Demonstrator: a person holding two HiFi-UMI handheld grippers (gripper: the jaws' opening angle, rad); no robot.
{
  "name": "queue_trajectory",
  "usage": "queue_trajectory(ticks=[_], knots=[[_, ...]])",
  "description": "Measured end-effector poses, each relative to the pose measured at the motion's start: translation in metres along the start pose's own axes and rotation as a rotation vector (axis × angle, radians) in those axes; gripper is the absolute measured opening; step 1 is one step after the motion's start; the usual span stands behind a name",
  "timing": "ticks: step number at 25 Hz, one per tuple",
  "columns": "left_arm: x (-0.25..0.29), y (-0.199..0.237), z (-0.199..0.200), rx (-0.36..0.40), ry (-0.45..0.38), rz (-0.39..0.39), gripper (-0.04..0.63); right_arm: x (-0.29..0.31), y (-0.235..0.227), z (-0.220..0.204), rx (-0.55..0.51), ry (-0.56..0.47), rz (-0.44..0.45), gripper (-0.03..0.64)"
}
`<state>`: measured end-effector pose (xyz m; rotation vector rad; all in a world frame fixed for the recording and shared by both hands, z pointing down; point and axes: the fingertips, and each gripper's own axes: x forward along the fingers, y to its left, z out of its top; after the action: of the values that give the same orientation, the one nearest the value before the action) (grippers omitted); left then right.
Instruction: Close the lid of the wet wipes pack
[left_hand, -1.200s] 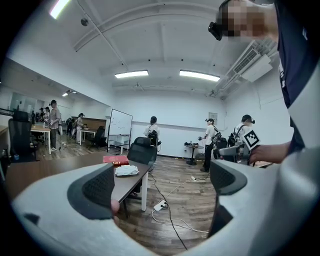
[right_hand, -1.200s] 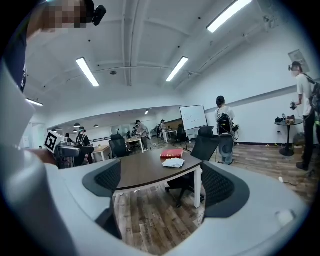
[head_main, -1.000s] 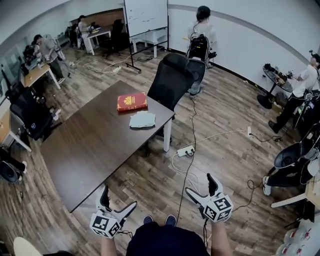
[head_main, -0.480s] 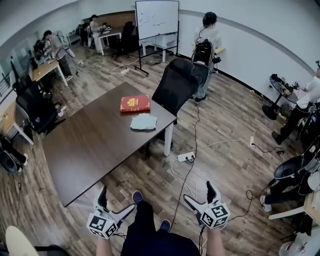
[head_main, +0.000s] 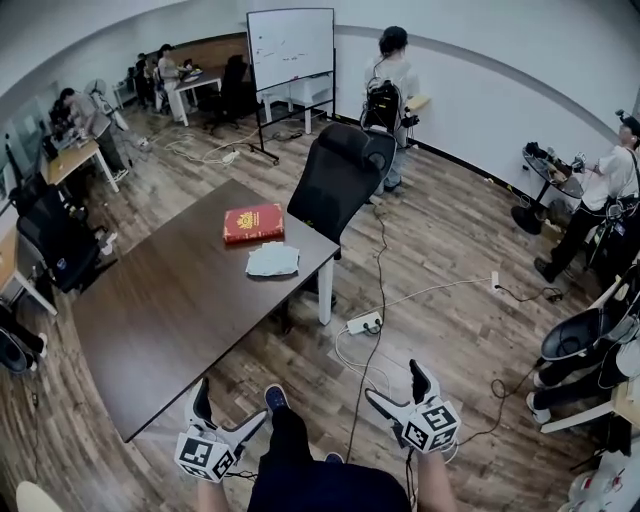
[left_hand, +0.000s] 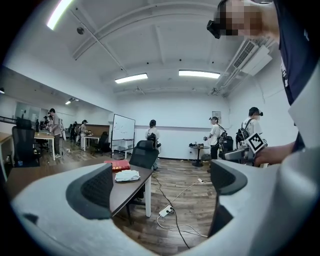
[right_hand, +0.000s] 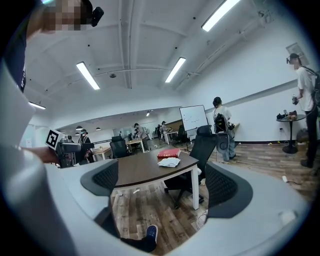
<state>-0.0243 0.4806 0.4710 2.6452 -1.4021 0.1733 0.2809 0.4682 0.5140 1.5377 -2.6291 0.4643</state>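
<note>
The wet wipes pack (head_main: 272, 259) is a pale flat pack lying on the dark table (head_main: 170, 310) near its far right corner, next to a red book (head_main: 252, 222). Whether its lid is up I cannot tell at this distance. It also shows small in the left gripper view as the wipes pack (left_hand: 127, 175) and in the right gripper view as the wipes pack (right_hand: 168, 162). My left gripper (head_main: 232, 402) and right gripper (head_main: 395, 383) hang low in front of my body, well short of the table. Both are open and empty. The right jaws have just been opening.
A black office chair (head_main: 335, 175) stands at the table's far right side. A power strip (head_main: 362, 323) and cables lie on the wooden floor between me and the table leg. Several people, desks and a whiteboard (head_main: 290, 45) stand farther off.
I have stepped forward: a leg and shoe now show between the grippers. The table sits a little left in the head view. Both grippers stay low and empty.
</note>
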Motion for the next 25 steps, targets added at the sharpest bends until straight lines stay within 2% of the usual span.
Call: queue_trajectory(ticks=[8,14,25], knots=[[0.046,0.046,0.011,-0.009,-0.020,-0.007,0.600,0.057,-0.017,0.023,-0.017,-0.003,0.003,0.540],[0.103,0.084,0.011,-0.034,-0.009,-0.040,0.600,0.103,-0.043,0.039,-0.013,0.009,-0.035,0.540],[0.167,0.160,0.033,-0.042,0.020,-0.066,0.600,0.210,-0.055,0.073,0.022,0.031,-0.005,0.534]])
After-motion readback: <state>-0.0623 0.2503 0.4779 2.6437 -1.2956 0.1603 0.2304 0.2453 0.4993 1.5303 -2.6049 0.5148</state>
